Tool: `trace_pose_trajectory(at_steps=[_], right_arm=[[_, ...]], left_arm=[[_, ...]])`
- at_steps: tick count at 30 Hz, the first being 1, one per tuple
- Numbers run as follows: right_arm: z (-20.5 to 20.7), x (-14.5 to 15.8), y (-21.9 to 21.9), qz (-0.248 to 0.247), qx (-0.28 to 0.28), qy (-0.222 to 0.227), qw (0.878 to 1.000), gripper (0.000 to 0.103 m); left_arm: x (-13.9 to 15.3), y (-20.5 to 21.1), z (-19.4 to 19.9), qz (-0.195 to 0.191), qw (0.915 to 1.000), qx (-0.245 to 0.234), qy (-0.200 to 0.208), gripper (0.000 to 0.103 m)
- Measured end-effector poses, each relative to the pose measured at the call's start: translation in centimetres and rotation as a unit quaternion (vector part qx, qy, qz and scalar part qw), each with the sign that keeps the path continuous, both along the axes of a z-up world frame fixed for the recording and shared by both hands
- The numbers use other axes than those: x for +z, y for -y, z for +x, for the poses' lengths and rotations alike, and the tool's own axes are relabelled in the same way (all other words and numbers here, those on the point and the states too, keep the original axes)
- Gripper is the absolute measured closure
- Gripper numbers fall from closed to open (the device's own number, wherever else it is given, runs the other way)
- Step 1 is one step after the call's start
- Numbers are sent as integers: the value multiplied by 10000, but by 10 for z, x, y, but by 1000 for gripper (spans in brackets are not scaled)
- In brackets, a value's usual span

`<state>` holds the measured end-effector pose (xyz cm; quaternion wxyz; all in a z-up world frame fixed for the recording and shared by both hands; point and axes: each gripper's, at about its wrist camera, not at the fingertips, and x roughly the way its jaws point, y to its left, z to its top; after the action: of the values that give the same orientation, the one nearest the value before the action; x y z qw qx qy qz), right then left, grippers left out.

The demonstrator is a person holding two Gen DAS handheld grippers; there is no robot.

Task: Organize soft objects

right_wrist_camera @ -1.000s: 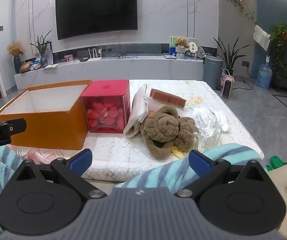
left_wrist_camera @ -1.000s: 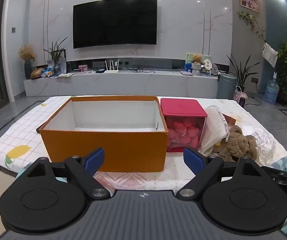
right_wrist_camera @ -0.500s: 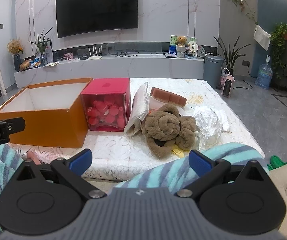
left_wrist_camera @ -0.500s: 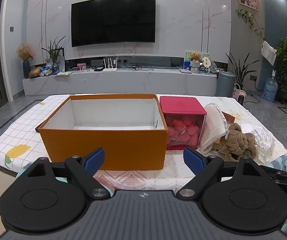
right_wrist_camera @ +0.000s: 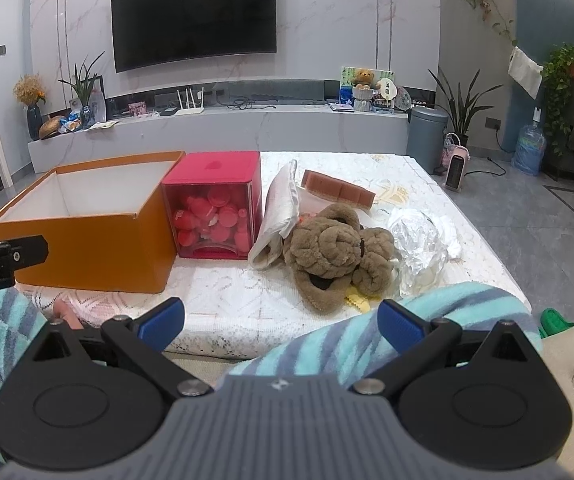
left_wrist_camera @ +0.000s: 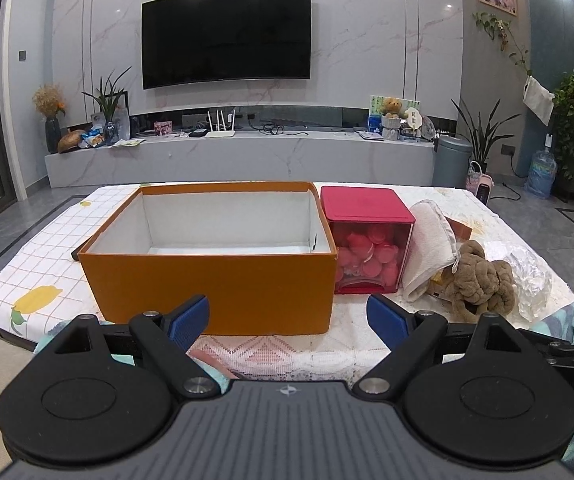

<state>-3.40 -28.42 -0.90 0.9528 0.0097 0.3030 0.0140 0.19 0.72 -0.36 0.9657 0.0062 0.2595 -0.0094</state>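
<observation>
Both grippers are held back from the tabletop (right_wrist_camera: 215,296), short of its near edge, with nothing between their pads. Left gripper (left_wrist_camera: 288,314): jaws spread wide, released. Right gripper (right_wrist_camera: 281,320): likewise spread, empty.

The soft things lie in a heap on the right side: brown plush toy (right_wrist_camera: 339,252), white folded cloth (right_wrist_camera: 281,208) leaning against the red box (right_wrist_camera: 215,204), and crinkled foil wrap (right_wrist_camera: 419,244) touching the plush. The open orange box (left_wrist_camera: 211,256), empty as far as I can see, stands to the left, just beside the red box.

Risks as I judge them:
- The plush touches cloth, foil and a yellow scrap under it. A deep grab would likely drag neighbours along or scatter them.
- The cloth is propped on the red box; pulling the plush out may let it slump or slide.
- Plush compresses: a shallow pinch on one lobe could slip in transit over the red box.
- The sleeve (right_wrist_camera: 387,328) hangs across the right camera's lower field and may hide the contact point.
- The grippers sit close together; crossing toward the orange box risks a knock.
</observation>
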Motion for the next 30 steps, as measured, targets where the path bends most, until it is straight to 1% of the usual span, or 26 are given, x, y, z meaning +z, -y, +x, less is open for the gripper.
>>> trace_pose_trajectory(at_steps=[30], right_arm=[[0,-3,-1,-12,32,-83,10000,2]], left_arm=[[-4,-3,0,-11,9999,7,-113,0]])
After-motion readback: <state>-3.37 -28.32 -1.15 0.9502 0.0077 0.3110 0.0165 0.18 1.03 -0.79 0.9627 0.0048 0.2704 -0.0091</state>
